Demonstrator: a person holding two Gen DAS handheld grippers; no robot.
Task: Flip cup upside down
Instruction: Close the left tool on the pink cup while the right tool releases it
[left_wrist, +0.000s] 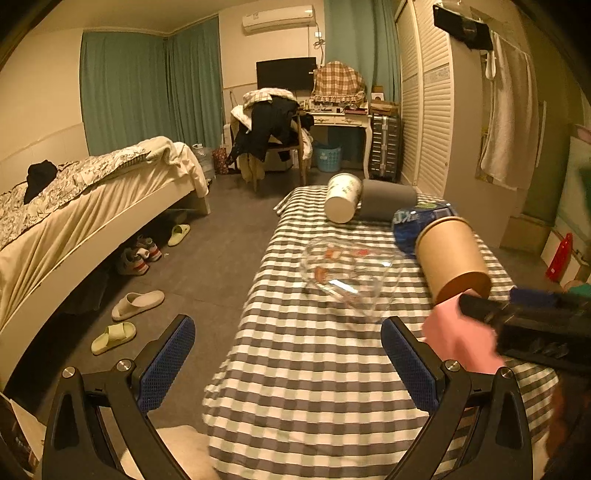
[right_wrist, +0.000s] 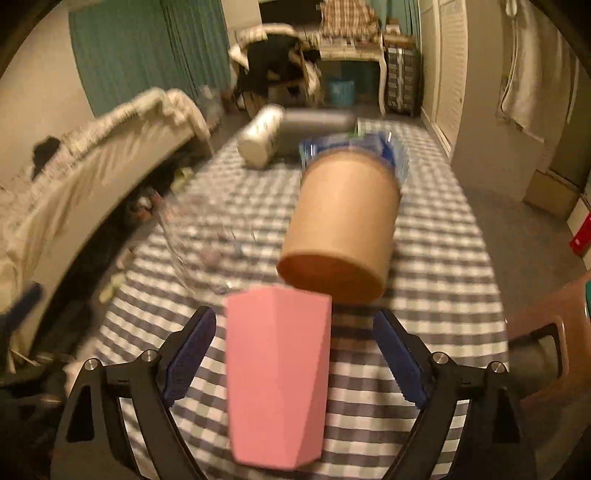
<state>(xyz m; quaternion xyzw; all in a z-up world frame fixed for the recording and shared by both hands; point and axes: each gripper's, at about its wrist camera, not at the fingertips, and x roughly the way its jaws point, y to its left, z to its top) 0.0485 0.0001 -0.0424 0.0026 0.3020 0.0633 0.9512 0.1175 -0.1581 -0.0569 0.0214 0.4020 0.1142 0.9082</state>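
Your right gripper (right_wrist: 293, 354) is spread wide around the pink faceted plastic cup (right_wrist: 277, 376), which stands between the blue pads without visibly touching either. The cup sits at six o'clock on the grey-checked tablecloth (right_wrist: 443, 280), with the brown paper cup (right_wrist: 341, 225) lying on its side at twelve o'clock just behind it. It looks light and stiff, with flat facets (possibly slick), so pinch mid-wall gently. Your left gripper (left_wrist: 288, 354) hangs open and empty.

The glass bowl (right_wrist: 199, 240) at nine o'clock of the brown cup (right_wrist: 340, 229) is smeared; its contents, perhaps small trinkets, cannot be told.
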